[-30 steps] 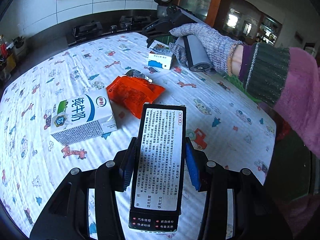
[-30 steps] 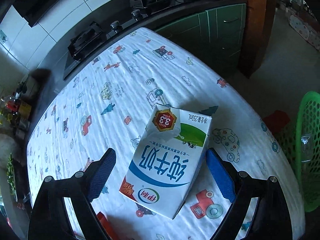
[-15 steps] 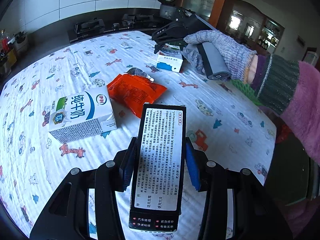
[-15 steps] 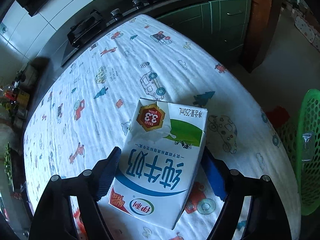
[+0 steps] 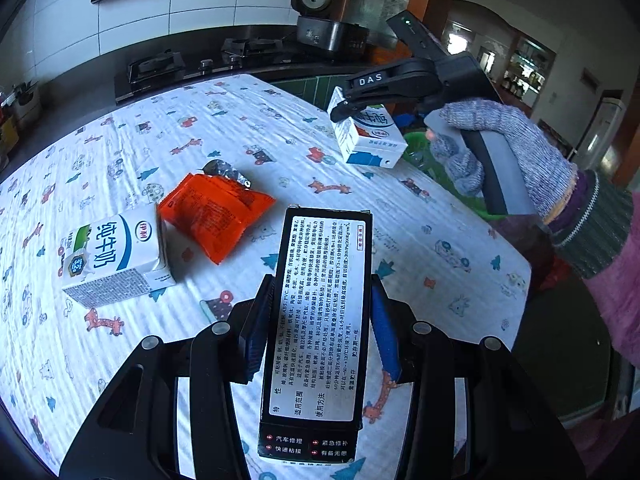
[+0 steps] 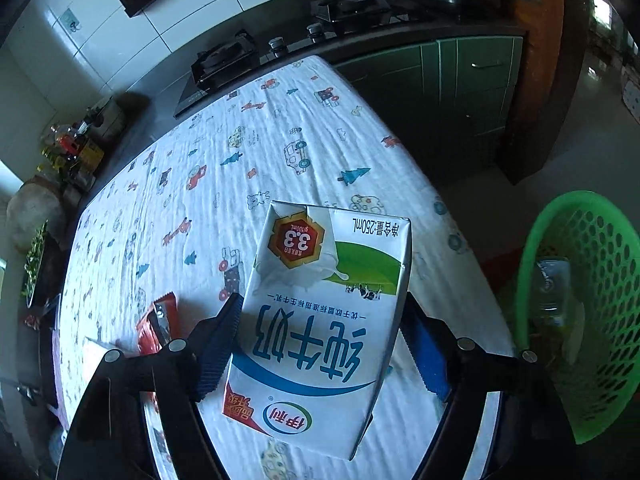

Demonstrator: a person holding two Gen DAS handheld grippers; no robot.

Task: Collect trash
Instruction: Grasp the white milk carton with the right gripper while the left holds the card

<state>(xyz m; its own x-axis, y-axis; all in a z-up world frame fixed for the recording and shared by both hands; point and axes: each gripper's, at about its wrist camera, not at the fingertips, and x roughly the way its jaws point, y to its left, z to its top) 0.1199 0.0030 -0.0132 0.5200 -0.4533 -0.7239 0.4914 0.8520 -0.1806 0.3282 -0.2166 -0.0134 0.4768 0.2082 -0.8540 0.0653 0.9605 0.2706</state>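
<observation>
The left claw [image 5: 316, 320] is clamped on a black box [image 5: 320, 320] with a white printed label, its blue pads [image 5: 252, 332] pressed against both long sides, the box held above the surface [image 5: 400, 208], which is covered with a cartoon-print cloth. The right claw [image 6: 320, 344] grips a white milk carton [image 6: 324, 292] — its jaws have just been closing, and both pads now bear on the carton's sides. In the left wrist view this carton [image 5: 370, 136] hangs clear of the cloth at the far right edge of the surface, carried by a hand in a grey knitted glove [image 5: 496, 148]. A green perforated basket [image 6: 580, 300] stands on the floor beside the surface, with a clear item inside that cannot be identified. Two pieces remain on the cloth — a second milk carton [image 5: 116, 256] lying on its side and an orange wrapper [image 5: 216, 208] touching its end. A cooktop [image 5: 192, 64] and a rice cooker [image 5: 324, 24] sit on the dark worktop beyond.
</observation>
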